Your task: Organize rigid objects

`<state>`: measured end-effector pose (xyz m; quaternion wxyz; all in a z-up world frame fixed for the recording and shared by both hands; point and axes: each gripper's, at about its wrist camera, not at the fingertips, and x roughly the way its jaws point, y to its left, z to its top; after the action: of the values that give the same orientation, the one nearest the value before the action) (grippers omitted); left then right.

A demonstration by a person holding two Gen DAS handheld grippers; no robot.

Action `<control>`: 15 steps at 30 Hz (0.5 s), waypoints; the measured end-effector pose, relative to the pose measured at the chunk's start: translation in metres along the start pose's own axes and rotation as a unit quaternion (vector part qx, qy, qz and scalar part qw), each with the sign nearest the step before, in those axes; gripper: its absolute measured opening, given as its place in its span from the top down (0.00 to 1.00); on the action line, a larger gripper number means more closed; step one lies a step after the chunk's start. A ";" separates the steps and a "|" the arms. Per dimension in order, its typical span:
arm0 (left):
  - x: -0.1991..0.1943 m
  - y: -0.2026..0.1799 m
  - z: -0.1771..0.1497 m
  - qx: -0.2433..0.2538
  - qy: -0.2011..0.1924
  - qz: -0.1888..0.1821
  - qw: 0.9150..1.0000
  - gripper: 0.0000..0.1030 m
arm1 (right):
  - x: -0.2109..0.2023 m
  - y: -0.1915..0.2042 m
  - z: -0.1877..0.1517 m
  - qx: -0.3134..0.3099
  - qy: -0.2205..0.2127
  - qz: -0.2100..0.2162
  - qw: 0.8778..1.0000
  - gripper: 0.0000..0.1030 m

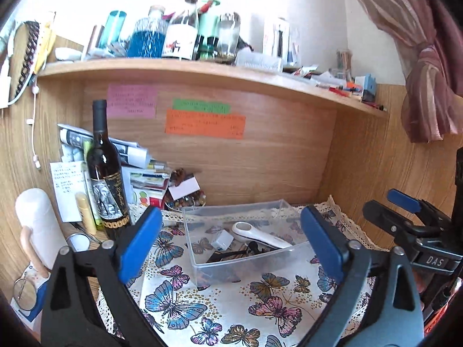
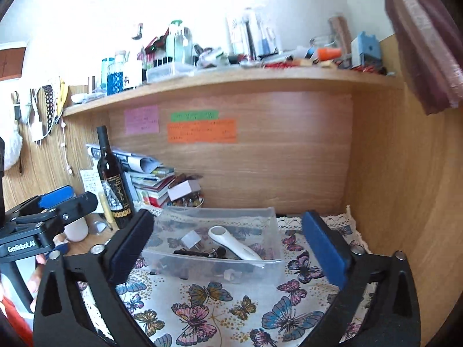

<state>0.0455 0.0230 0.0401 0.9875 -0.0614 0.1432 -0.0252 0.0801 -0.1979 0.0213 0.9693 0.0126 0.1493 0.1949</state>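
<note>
A clear plastic box (image 1: 202,260) (image 2: 272,217) sits on the butterfly cloth (image 1: 225,309) (image 2: 220,312). In it lie a white handheld device (image 1: 260,235) (image 2: 234,244), a small white plug cube (image 1: 221,240) (image 2: 189,240) and dark small items (image 1: 231,256) (image 2: 199,253). My left gripper (image 1: 231,244) is open and empty, held above the cloth just before the box. My right gripper (image 2: 228,247) is open and empty too, likewise before the box. Each gripper shows in the other's view, the right one (image 1: 405,217) and the left one (image 2: 58,208).
A dark wine bottle (image 1: 105,173) (image 2: 113,182) stands at left beside stacked papers (image 1: 139,167) (image 2: 150,179) and a bowl of beads (image 1: 186,201). A white cup (image 1: 37,228) stands far left. A cluttered wooden shelf (image 1: 202,69) (image 2: 231,81) runs overhead. Wood panels close the back and right.
</note>
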 end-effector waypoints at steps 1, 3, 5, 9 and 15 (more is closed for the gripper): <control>-0.003 -0.002 0.000 0.003 -0.003 0.000 1.000 0.03 | -0.004 0.000 0.000 0.000 -0.004 -0.001 1.000 0.00; -0.007 -0.004 0.001 0.005 -0.007 0.004 1.000 0.03 | -0.010 0.000 0.000 0.003 -0.008 -0.002 1.000 0.00; -0.013 -0.006 0.001 0.007 -0.013 0.010 1.000 0.02 | -0.016 -0.001 -0.001 0.003 -0.013 -0.005 1.000 0.00; -0.020 -0.008 -0.001 0.008 -0.022 0.015 1.000 0.01 | -0.020 -0.001 -0.002 0.000 -0.016 -0.009 1.000 0.00; -0.025 -0.011 -0.001 0.016 -0.033 0.026 0.999 0.01 | -0.024 0.001 -0.003 -0.004 -0.021 -0.009 1.000 0.00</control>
<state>0.0211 0.0133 0.0473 0.9929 -0.0422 0.1114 0.0000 0.0574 -0.2058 0.0255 0.9740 0.0109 0.1284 0.1862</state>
